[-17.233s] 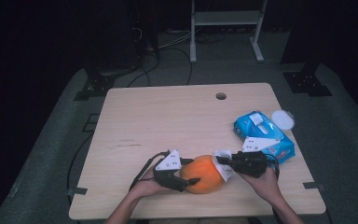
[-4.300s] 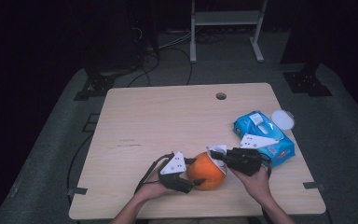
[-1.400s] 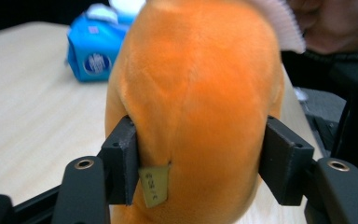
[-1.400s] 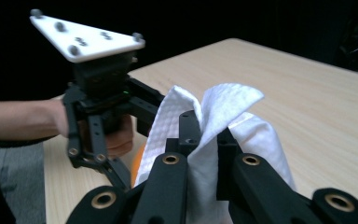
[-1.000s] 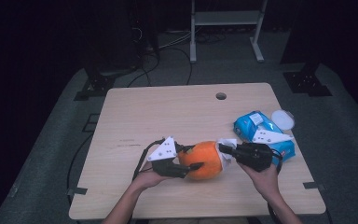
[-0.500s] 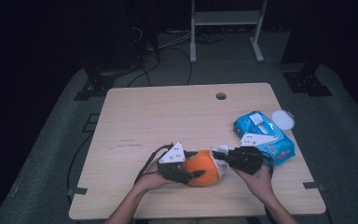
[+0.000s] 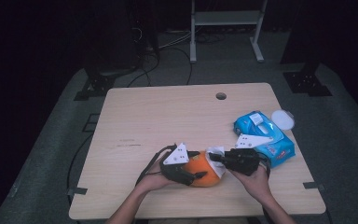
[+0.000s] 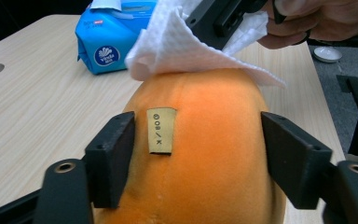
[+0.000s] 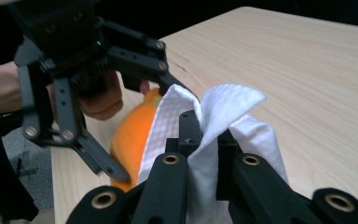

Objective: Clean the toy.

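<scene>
Orange plush fruit [image 8: 200,154] sits nr desk's front edge, mid. Left gripper [image 7: 186,169] jaws straddle it, just been opening, pads off its sides. Right gripper [image 9: 200,135] pinches white tissue [image 9: 223,116] vs its top. Prob soft, light, squashy; grip at widest flanks, tissue tears easily.

A big orange soft ball [image 8: 200,154] sits on the table, close to the edge where the person is. It is round and fuzzy, with a small tan tag [image 8: 161,130] sewn on its side. A white paper wipe [image 8: 177,44] lies crumpled on top of the ball, touching it. The wipe is bumpy and folded up. A blue pack of wipes [image 7: 264,137] lies near the ball.
</scene>
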Motion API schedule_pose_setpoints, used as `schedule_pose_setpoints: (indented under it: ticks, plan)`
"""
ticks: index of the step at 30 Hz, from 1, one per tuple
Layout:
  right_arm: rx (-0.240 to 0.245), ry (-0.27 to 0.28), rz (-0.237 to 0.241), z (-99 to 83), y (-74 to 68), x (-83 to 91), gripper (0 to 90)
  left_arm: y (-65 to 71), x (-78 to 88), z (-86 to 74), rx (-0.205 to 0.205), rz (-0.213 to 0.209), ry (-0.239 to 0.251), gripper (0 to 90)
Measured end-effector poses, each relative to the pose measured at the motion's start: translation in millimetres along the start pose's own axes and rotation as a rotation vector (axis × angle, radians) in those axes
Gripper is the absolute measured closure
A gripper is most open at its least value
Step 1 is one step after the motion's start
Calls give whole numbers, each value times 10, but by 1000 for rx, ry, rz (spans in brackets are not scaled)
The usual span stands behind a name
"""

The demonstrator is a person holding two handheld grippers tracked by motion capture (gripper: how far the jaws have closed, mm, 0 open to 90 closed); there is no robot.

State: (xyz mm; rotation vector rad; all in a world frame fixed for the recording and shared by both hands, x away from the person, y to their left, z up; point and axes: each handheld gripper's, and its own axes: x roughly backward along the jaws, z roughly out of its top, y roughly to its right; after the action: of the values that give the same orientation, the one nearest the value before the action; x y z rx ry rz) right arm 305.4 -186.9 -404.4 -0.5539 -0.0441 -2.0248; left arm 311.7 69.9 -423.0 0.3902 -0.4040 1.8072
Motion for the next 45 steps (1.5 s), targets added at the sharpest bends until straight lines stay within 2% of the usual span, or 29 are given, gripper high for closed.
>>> schedule_pose_setpoints:
  ticks: [6,7,9,13,15,21,25,29,34,38,40,42,45]
  plan:
    - [-28,-6,-2,-74,83,48,858,-61,27,-31,35,-23,14,178]
    - [-28,-6,-2,-74,83,48,858,-61,27,-31,35,-23,14,176]
    - [-36,-6,-3,-85,99,59,858,-99,40,-68,63,-39,25,176]
    - [-34,-6,-2,-77,95,54,858,-104,44,-90,58,-40,18,218]
    - [-20,-4,-4,-46,51,40,858,-76,26,-86,48,-32,14,252]
    - [30,-4,17,43,-91,-70,859,-22,-24,-66,13,-24,2,266]
    - [73,-17,24,101,-194,-206,858,2,-51,-63,8,-20,-2,267]
    - [89,-31,12,103,-201,-226,859,-6,-48,-75,14,-18,3,269]
    - [60,-35,2,42,-122,-147,859,-15,-45,-77,18,-35,17,265]
    - [57,-40,3,13,-110,-128,859,-33,-14,-78,11,-51,45,206]
    - [58,-42,-7,-16,-95,-96,859,-78,8,-124,37,-63,71,173]
    - [52,-40,-11,-32,-73,-72,860,-97,14,-145,44,-71,77,160]
    - [19,-30,-24,-74,9,18,859,-169,17,-236,70,-96,72,121]
